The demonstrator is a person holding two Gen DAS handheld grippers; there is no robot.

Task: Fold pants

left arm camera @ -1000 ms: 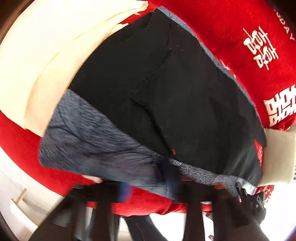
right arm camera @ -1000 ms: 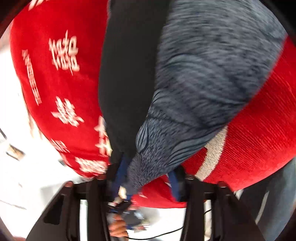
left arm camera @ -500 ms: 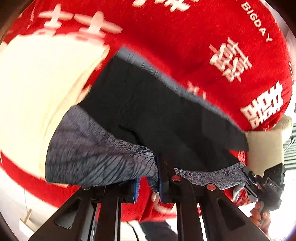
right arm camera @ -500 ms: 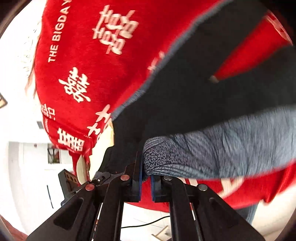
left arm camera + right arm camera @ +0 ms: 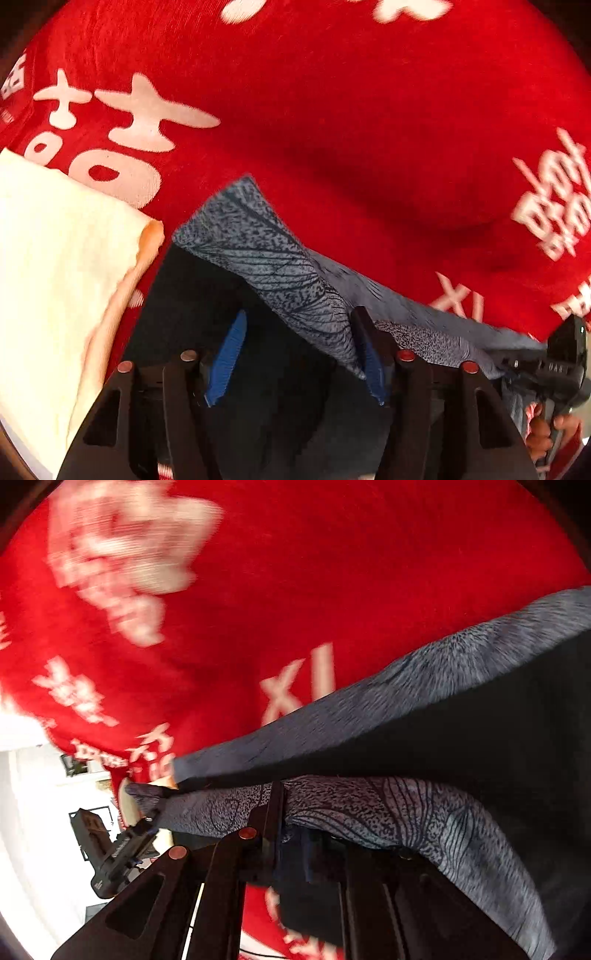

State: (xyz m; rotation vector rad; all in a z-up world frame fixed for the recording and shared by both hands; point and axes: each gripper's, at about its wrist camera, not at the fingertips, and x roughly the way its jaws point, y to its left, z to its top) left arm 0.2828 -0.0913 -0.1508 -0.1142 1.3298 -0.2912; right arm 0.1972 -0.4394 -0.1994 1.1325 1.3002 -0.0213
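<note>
The pants are black with a grey patterned band and lie on a red cloth with white characters. In the left wrist view my left gripper stands open over the black fabric; the grey band drapes against its right finger. In the right wrist view the pants cross the frame, the grey band lying over my right gripper. Its jaws are apart with the fabric draped across them, and the right finger is hidden under the band.
A cream folded cloth lies at the left on the red cloth. The other gripper and the hand holding it show at the right edge of the left wrist view. A white room shows at the left in the right wrist view.
Both grippers have carried the grey band forward over the black fabric and lowered toward the red cloth. Both were shut on the band half a second ago; both now stand open.
</note>
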